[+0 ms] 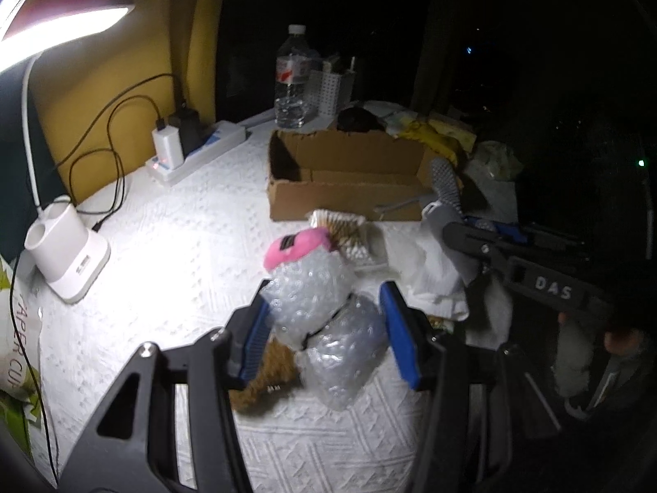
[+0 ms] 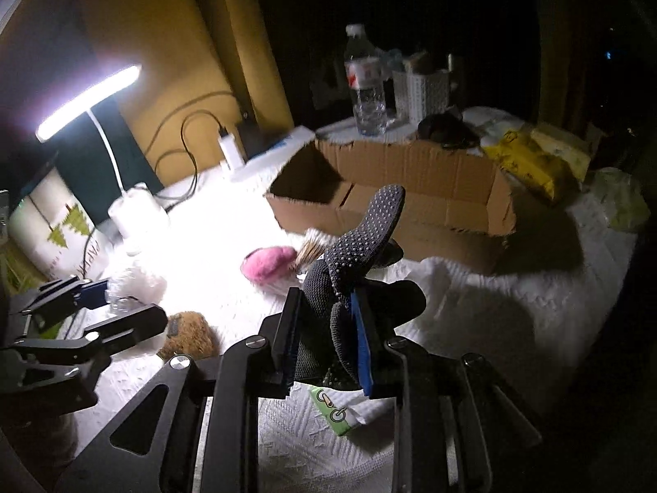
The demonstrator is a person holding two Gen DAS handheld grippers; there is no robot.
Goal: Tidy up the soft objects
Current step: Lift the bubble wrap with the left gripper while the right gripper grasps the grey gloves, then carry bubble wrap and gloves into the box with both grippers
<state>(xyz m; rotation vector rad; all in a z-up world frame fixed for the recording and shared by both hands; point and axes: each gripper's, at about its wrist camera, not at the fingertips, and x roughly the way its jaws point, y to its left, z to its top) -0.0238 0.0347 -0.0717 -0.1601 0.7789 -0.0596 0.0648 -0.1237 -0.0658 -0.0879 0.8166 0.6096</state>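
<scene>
The open brown cardboard box (image 1: 345,172) gapes unobstructed from above; a pink plush toy (image 1: 293,246) and striped fuzzy bundle (image 1: 341,230) crowd its near wall on the white-covered counter (image 1: 184,271).

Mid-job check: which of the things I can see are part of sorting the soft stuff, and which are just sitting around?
Job:
bubble wrap in left claw
dotted grey sock in right claw
pink plush
brown plush
cardboard box

Lying about:
water bottle
power strip
desk lamp
white basket
</scene>
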